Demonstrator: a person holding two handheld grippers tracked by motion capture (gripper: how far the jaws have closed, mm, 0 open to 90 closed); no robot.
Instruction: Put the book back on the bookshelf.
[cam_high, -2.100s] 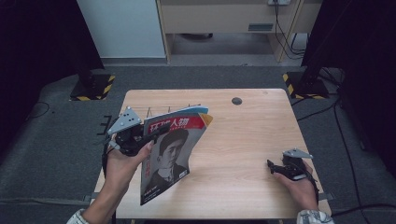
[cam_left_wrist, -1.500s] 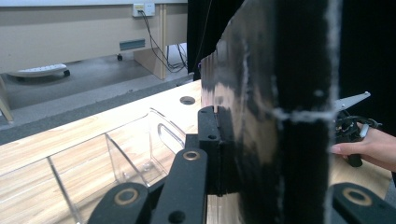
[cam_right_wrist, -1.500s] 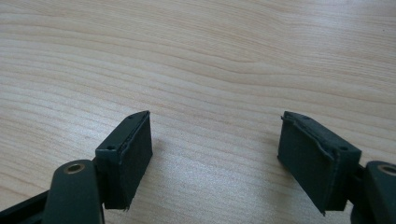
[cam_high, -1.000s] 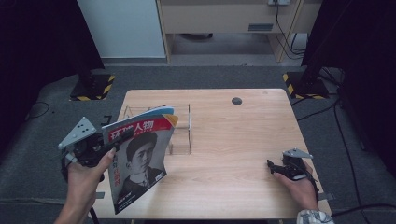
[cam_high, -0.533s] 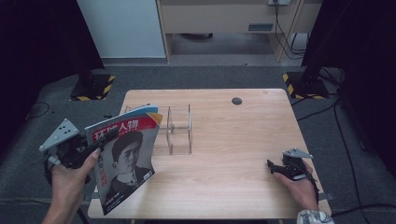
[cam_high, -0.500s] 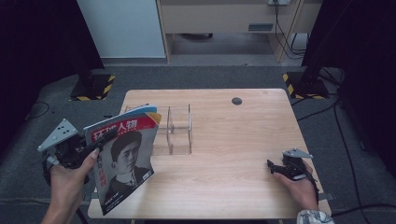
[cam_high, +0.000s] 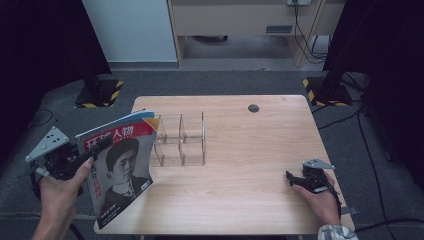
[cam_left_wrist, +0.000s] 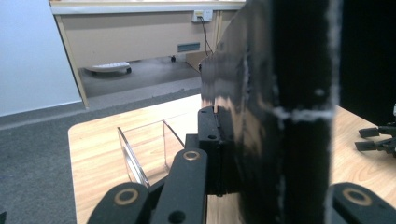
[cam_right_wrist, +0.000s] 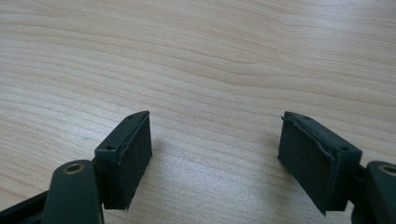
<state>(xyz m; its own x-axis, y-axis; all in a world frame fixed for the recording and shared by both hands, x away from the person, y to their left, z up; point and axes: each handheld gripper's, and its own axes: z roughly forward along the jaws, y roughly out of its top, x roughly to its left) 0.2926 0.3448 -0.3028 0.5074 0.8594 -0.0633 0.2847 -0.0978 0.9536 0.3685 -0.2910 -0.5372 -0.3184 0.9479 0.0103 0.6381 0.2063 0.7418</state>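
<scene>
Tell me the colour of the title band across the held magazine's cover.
Red with white characters, on the portrait-cover magazine; clearest in the high view.

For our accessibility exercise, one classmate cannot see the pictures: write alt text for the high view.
A person's left gripper holds a magazine upright over the left edge of a wooden table, beside a clear acrylic divided rack. The right gripper rests near the table's right front corner, jaws open and empty. A small dark round disc sits near the far edge.

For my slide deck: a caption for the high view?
Left claw holds a magazine upright beside a clear divider rack; right claw rests open.
</scene>
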